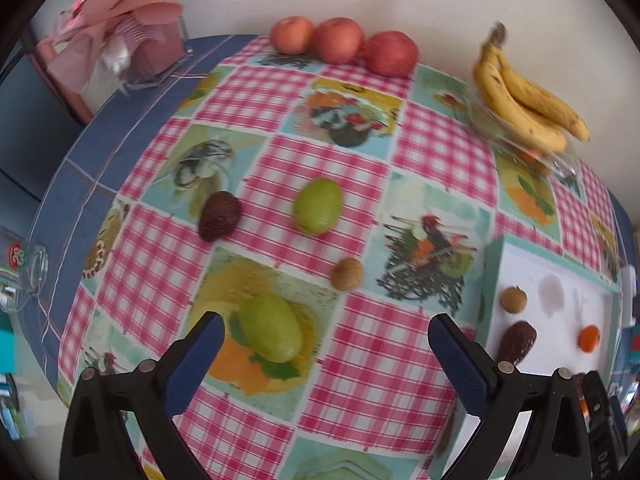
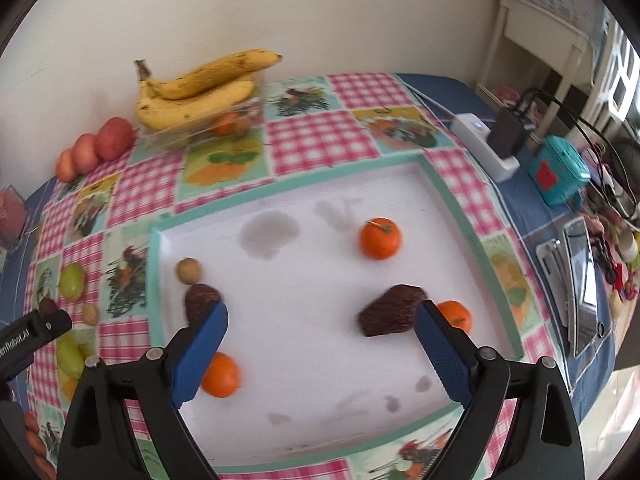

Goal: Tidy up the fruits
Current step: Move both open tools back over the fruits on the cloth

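- Covering the table, a tablecloth [image 1: 328, 160] of pink checks and fruit pictures carried everything; a blue cloth showed at its edges.
- A white tray [image 2: 304, 344] with a mint-green rim lay on the right part of the table.
- A bunch of bananas [image 2: 200, 92] rested on a clear dish [image 2: 180, 134] by the wall, with three red apples [image 1: 344, 42] in a row to its left.
- The left gripper [image 1: 326, 340] hung open above the cloth with nothing between its blue pads; a green mango [image 1: 272, 334] lay just inside its left finger.
- The right gripper [image 2: 322, 322] hung open and empty over the tray.
- A second green mango [image 1: 318, 206] lay mid-cloth, with a dark brown scaly fruit [image 1: 219, 216] to its left and a small tan round fruit [image 1: 347, 274] below it.
- Inside the tray lay three oranges [image 2: 379, 238], two dark brown scaly fruits [image 2: 392, 316], and one small tan fruit [image 2: 189, 270] near the left rim, touching the nearer brown one.
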